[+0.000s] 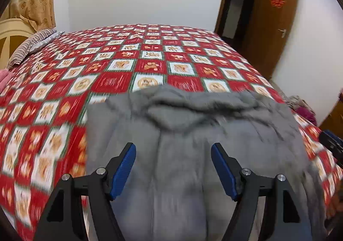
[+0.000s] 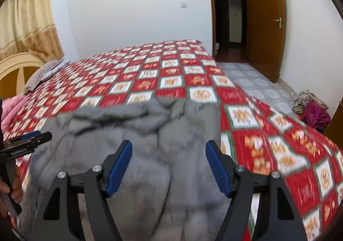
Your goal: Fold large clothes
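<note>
A: We see the grey coat [image 1: 193,133] spread on the red checked bedspread [image 1: 64,82], at its near edge; our left gripper [image 1: 173,169] hangs over it, jaws wide.

B: Our right gripper [image 2: 169,166] too; wide apart, holding nothing; both frames blurred.

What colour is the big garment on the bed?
Plain grey garment; clearest in the left wrist view.

one grey garment [image 1: 193,133], one bed [image 1: 64,91], two grippers, one door [image 2: 265,26].
</note>
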